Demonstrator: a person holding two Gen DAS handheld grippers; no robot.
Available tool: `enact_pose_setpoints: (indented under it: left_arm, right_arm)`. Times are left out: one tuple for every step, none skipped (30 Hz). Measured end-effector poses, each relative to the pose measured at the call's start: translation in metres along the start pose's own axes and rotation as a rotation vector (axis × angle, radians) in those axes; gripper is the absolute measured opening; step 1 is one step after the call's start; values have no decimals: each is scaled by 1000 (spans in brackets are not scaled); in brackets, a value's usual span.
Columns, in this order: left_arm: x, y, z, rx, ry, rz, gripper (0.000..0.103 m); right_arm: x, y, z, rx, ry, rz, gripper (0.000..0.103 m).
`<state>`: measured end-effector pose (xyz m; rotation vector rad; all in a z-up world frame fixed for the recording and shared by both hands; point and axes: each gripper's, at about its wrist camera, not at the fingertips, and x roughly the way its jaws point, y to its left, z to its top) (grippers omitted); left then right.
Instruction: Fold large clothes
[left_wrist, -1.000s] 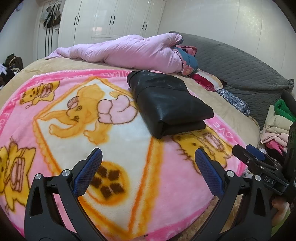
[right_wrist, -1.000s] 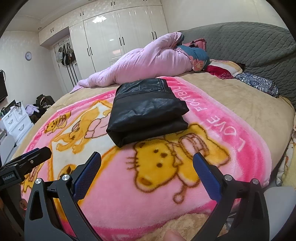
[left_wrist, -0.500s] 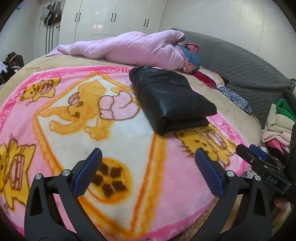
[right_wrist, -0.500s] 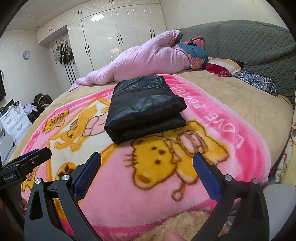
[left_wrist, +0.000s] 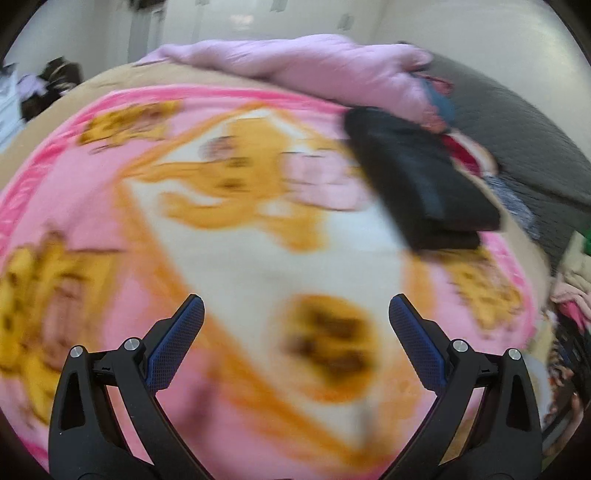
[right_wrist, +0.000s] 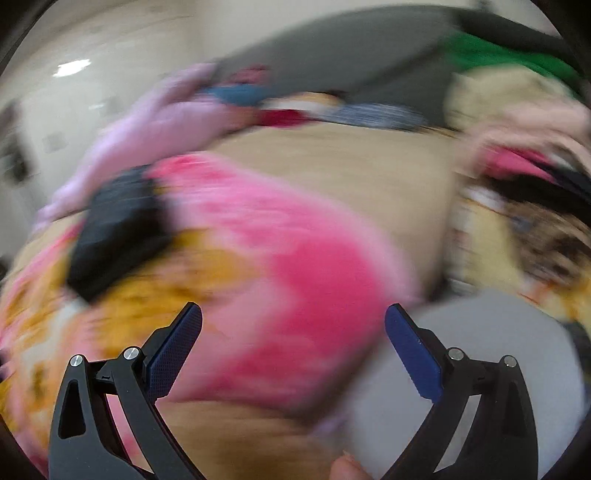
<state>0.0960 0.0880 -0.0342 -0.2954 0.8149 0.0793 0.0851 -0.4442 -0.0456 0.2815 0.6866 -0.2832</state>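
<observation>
A folded black garment (left_wrist: 421, 177) lies on the pink cartoon blanket (left_wrist: 236, 229) at the far right of the bed; it also shows in the right wrist view (right_wrist: 118, 225), blurred, at the left. My left gripper (left_wrist: 295, 314) is open and empty above the near part of the blanket. My right gripper (right_wrist: 293, 321) is open and empty over the blanket's pink right edge (right_wrist: 295, 266). A heap of unfolded clothes (right_wrist: 517, 155) sits to the right of the bed. Both views are motion-blurred.
A pink duvet (left_wrist: 303, 62) lies rolled across the far side of the bed, against a grey headboard (left_wrist: 517, 114). White wardrobes stand behind. A grey surface (right_wrist: 480, 354) shows low right in the right wrist view. The clothes heap also shows at the left wrist view's right edge (left_wrist: 572, 280).
Both grippers have swung sharply and both views are now blurred. The right wrist view has turned right, toward the clothes heap. The black garment has shifted right in the left view, left in the right view.
</observation>
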Motion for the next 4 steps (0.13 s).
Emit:
enact_pose_setpoints:
  left_arm:
    - [0,28,5,-7,12,48,94]
    - [0,55,9,-12,21,110,94]
    - [-2,92,16,-29,25,202,94]
    - [-5,127,22,-53,24,286,94]
  right_arm:
    - [8,-34,-2,55,17,-91,99]
    - [13,-60,-6,96,32,-165,99]
    - [19,-85,-11,132,48,-249,99]
    - [27,-116,-18,172,78,-362,99]
